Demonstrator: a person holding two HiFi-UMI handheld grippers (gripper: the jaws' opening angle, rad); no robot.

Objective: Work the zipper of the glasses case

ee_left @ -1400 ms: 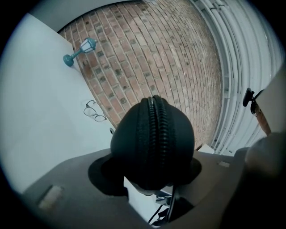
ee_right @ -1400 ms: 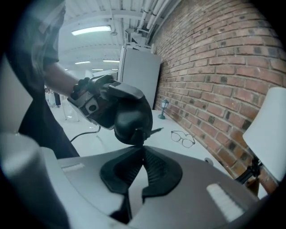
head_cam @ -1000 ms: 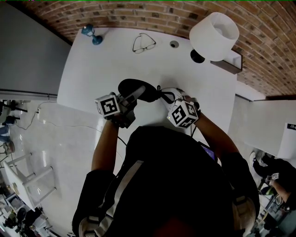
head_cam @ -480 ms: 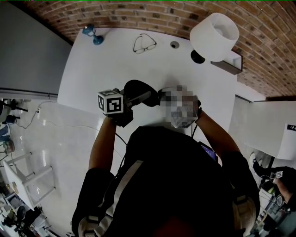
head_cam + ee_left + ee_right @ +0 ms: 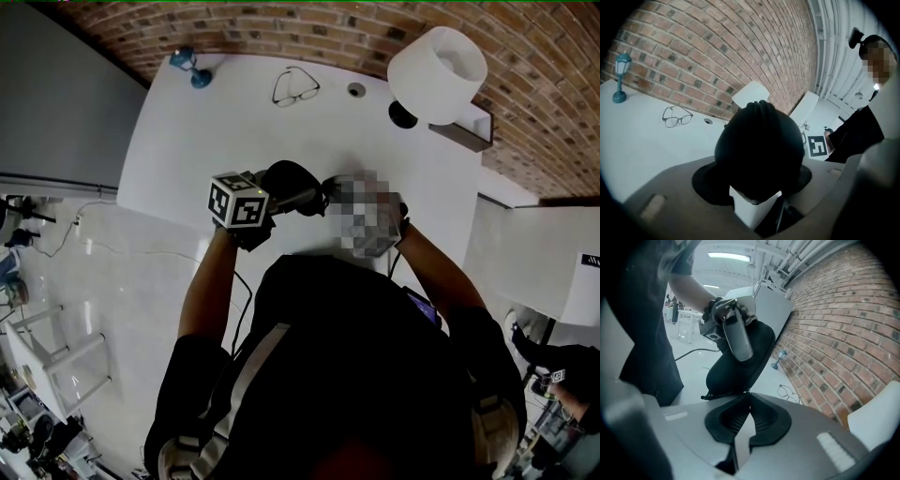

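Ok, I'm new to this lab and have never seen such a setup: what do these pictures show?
A person holds a two-jaw gripper in each hand. One picture comes from a camera on their head, looking down. The other two come from cameras riding on the grippers, looking along the jaws. On the white table are glasses, a small blue lamp and a white lamp. The left gripper clamps a black case. The right gripper is shut and seems to pinch the case's zip pull.
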